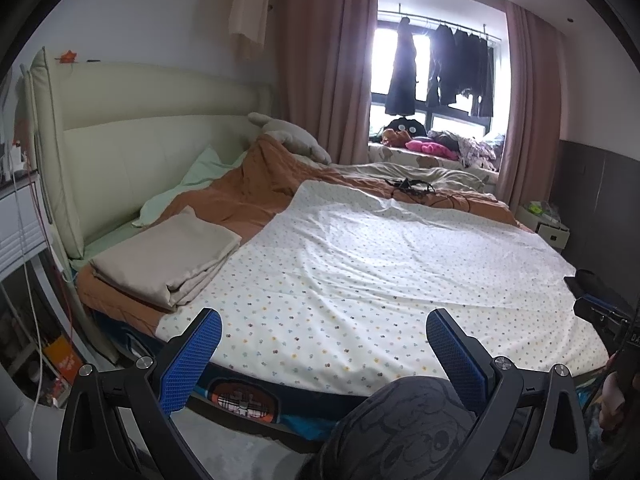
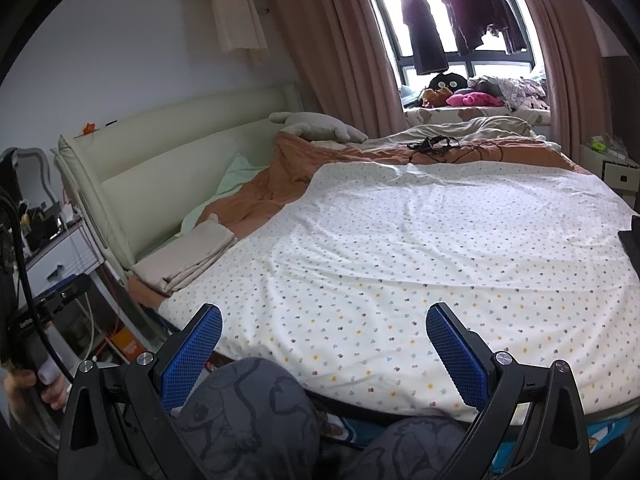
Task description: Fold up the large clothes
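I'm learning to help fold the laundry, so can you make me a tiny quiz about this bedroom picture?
1. True or false: the white dotted cotton sheet lies spread flat on the bed.
2. What sits left of it, near the cream padded headboard? A) folded beige cloth pile B) red bucket C) shoes
3. Fill in: both the left gripper and the right gripper are ____, holding nothing.

Key: 1 true; 2 A; 3 open.
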